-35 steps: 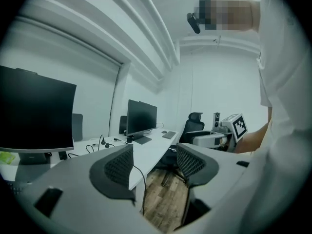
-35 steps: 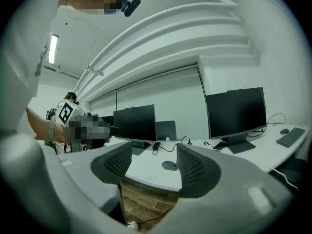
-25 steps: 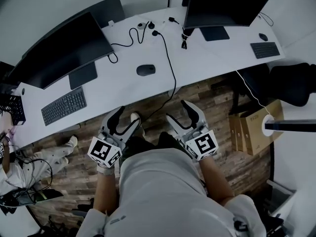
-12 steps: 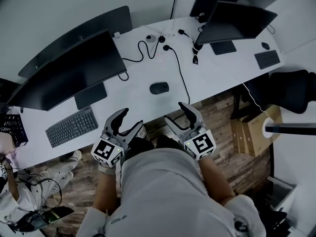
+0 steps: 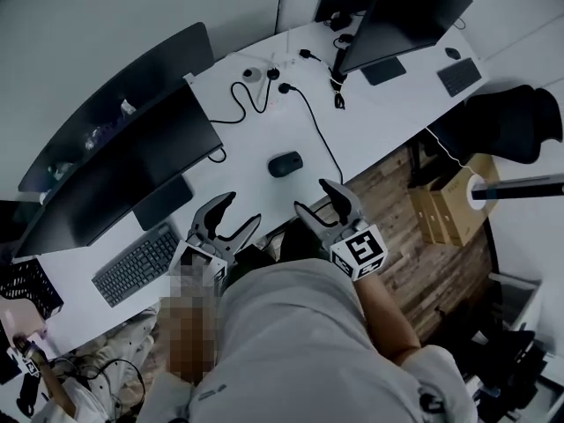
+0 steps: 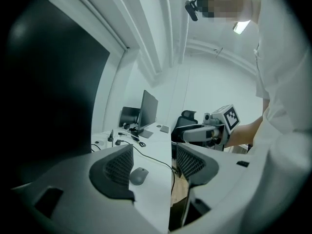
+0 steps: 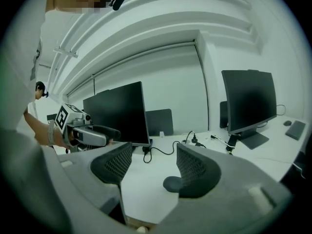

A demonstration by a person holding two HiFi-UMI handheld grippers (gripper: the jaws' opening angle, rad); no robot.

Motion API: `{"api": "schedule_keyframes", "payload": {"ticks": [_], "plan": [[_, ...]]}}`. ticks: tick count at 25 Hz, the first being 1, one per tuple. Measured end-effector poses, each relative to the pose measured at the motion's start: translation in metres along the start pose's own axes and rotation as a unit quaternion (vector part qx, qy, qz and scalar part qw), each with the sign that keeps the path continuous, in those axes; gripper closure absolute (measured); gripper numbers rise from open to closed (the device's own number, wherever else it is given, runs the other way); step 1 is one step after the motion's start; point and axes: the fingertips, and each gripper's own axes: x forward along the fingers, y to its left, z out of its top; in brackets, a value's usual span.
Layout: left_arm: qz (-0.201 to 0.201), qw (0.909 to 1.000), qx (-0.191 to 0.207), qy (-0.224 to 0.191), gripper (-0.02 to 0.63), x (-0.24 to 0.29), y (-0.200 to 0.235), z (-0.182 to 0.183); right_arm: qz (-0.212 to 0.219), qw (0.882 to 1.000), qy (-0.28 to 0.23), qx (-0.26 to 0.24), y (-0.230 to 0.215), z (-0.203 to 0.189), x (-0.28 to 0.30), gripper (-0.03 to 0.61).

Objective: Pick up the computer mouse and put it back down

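Near the front edge of the desk (image 5: 370, 122), about midway along it: the mouse (image 5: 285, 163), flat on the white top, just beside a black cable (image 5: 319, 135) on its keyboard (image 5: 137, 264) side. Touches neither gripper. Looks like the very start of the task, with nothing grasped and nothing lifted. Leaves the reach, the grip, the lift and the set-down all to do.

Left gripper (image 5: 240, 211): held low over the front edge, close to the body, and pointed across the desk toward the mouse. Jaws spread wide with nothing clamped. Frames the mouse in the gap between them in its own view, close by the left jaw's tip yet ahead of the pads and clear of them.

Right gripper (image 5: 315, 196): also at the front edge, beside the left one on the cable side, with its marker cube toward the body and its tips toward the far edge. Jaws parted and empty as well. Catches the mouse low and ahead in its own view, partly tucked behind the right jaw. Probably no contact there, though hard to settle from that overlap alone. Bare white top between tips and mouse in the head view.

Sits nearer the mouse than the left gripper, so seems the likelier one for the pick. Calls for a short push forward and down to bracket the mouse before closing.
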Motion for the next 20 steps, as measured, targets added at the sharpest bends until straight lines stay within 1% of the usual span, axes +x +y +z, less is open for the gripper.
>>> {"api": "schedule_keyframes", "payload": {"ticks": [5,8,14,20], "plan": [[-0.028,0.9989,0.001,0.038,0.357,0.02,0.006,-0.004,-0.046,0.999,0.01,0.021,-0.015,-0.009,-0.005,0.295],[-0.046,0.9974,-0.007,0.055,0.357,0.035,0.009,-0.009,-0.068,0.997,0.019,0.028,-0.028,-0.014,-0.01,0.295],[-0.076,0.9926,-0.008,0.094,0.357,0.072,0.006,-0.025,-0.105,0.993,0.034,0.05,-0.053,-0.031,-0.028,0.295],[-0.082,0.9857,0.002,0.147,0.357,0.108,0.013,-0.048,-0.135,0.987,0.052,0.072,-0.075,-0.048,-0.046,0.295]]}}
